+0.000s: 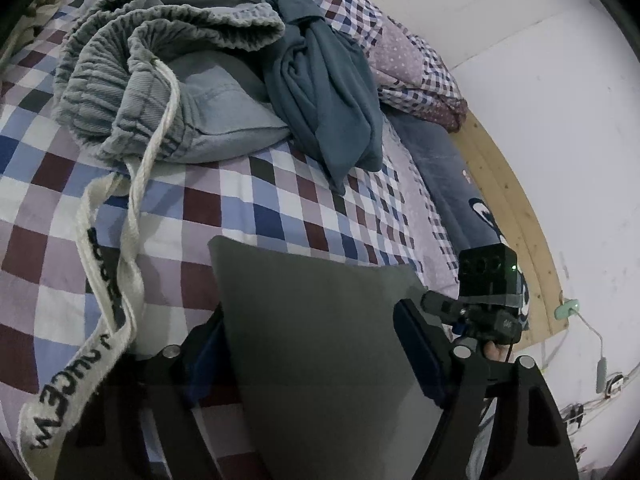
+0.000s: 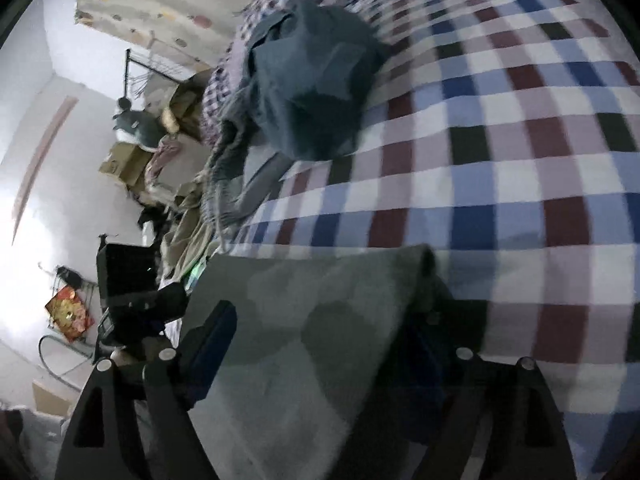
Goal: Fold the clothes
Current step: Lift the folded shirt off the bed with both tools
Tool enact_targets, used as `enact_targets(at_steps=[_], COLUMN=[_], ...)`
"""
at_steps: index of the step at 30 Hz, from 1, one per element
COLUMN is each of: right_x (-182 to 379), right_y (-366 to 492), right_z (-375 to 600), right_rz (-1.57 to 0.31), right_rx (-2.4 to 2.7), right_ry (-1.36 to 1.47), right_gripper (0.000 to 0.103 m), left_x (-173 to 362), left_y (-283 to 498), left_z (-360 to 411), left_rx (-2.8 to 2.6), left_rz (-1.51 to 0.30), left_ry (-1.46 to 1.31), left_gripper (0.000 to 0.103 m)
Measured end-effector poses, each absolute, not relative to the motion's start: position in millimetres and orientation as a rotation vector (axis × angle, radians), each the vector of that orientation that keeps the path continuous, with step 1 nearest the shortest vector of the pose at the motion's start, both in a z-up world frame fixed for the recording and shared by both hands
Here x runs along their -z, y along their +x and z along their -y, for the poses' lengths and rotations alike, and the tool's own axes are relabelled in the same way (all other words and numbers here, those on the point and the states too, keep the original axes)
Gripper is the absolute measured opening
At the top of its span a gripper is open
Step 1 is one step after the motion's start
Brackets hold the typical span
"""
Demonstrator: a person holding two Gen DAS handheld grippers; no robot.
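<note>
Left wrist view: left gripper [image 1: 320, 344] jaws spread, grey cloth [image 1: 320, 320] lying slack between them, not pinched; right gripper [image 2: 320, 344] likewise wide over it on checked bedspread [image 2: 520, 160]; soft, light, limp, so pinch a hem or corner; crumpled denim shorts [image 1: 180, 92] and teal garment [image 1: 320, 92] beyond.

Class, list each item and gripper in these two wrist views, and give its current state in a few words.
Grey garment: lies between the fingers of both grippers.
Left gripper: open around the grey garment.
Right gripper: open around the same garment.
Light denim trousers: crumpled, unfolded, drawstring trailing.
Teal garment: bunched, unfolded.
Checked bedsheet: spread under the clothes.
</note>
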State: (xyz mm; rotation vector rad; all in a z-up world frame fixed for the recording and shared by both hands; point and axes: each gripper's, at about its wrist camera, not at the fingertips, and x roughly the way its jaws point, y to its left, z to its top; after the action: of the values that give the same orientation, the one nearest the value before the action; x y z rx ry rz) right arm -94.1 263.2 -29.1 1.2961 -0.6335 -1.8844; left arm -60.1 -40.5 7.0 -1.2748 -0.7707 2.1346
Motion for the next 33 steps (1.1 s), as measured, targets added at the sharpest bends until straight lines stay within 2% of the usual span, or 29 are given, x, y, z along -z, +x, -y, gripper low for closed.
enact_targets(at_steps=[3, 5, 6, 7, 8, 9, 12, 16, 26, 33], right_x=[29.0, 28.7, 28.5, 28.7, 28.8, 28.9, 25.9, 13.7, -21.9, -65.7], right_y=[-92.9, -93.0, -92.9, -92.9, -92.5, -92.1, -89.4, -82.9, -59.5, -23.4], right_z=[-262.4, -261.4, -260.7, -259.0, -256.6, -254.1, -252.4, -246.4, -241.4, -240.0], right_rz=[0.654, 0.658, 0.649, 0.629, 0.603, 0.577, 0.536, 0.477, 0.33, 0.255], right_rx=[1.87, 1.886, 1.912, 1.942, 1.971, 2.001, 2.029, 2.079, 2.222, 2.336], right_ry=[1.275, 1.269, 1.273, 1.291, 1.311, 1.33, 1.328, 1.296, 1.175, 1.021], right_gripper=[0.085, 0.083, 0.078, 0.064, 0.059, 0.049, 0.042, 0.026, 0.021, 0.019], left_x=[-7.2, -5.4, -4.6, -4.0, -3.3, -2.6, -4.2, -9.8, -39.4, -83.9], left_y=[-59.8, -60.4, -60.5, -60.5, -60.4, -60.4, -59.3, -56.9, -39.7, 3.9], left_z=[39.7, 41.0, 42.0, 43.1, 44.2, 45.3, 45.6, 43.0, 33.8, 41.1], left_rx=[-2.151, -2.169, -2.177, -2.185, -2.192, -2.199, -2.22, -2.247, -2.355, -2.411], left_rz=[0.765, 0.772, 0.78, 0.789, 0.798, 0.808, 0.812, 0.792, 0.692, 0.65], left_ry=[-1.286, -1.3, -1.305, -1.308, -1.312, -1.315, -1.307, -1.276, -1.126, -0.924], left_gripper=[0.075, 0.059, 0.053, 0.046, 0.042, 0.04, 0.037, 0.028, 0.02, 0.019])
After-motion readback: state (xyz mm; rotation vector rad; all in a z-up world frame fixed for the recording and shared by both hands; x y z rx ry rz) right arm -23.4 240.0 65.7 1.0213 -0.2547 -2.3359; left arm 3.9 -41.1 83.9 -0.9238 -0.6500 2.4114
